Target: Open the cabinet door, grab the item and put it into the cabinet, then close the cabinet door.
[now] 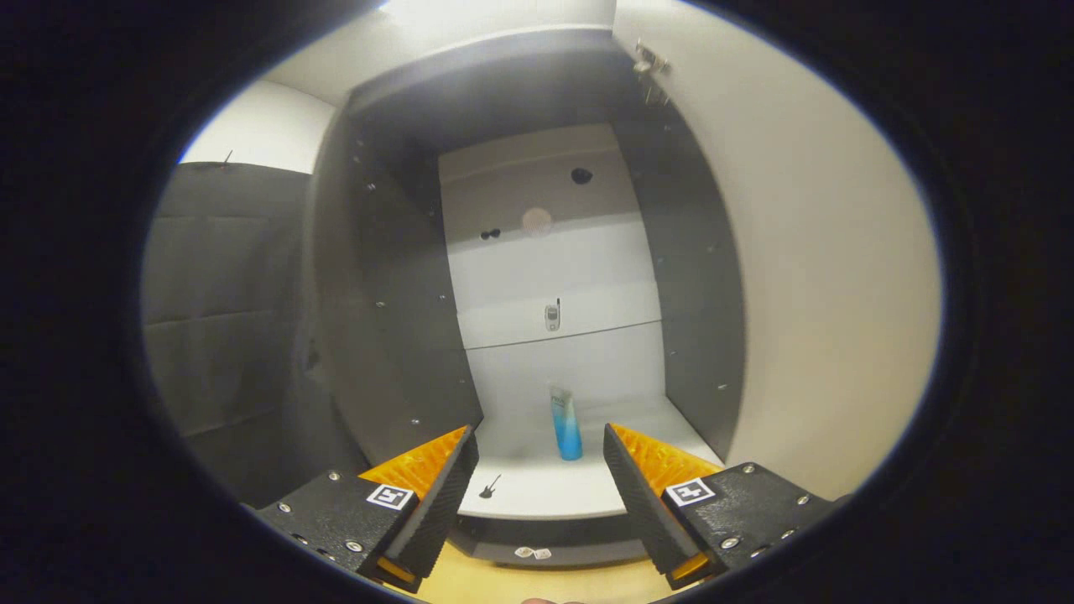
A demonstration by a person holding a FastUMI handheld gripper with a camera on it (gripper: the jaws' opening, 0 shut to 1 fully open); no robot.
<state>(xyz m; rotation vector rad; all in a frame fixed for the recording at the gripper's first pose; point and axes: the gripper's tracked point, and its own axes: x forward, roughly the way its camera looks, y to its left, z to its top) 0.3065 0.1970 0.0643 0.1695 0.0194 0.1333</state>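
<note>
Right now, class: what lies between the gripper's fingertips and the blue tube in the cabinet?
In the gripper view, the open gripper faces the upright blue tube; only bare white shelf lies between them.

The gripper (pixel 541 457) has its fingers spread with nothing between them; their rear parts are cut off at the lower edge. The open door (pixel 805 277) runs out of the frame at right. On the shelves (pixel 558 323), a small object (pixel 552 316) and dark marks (pixel 490 234) are too small to identify. A pale blur (pixel 537 221) sits near the upper shelf.
</note>
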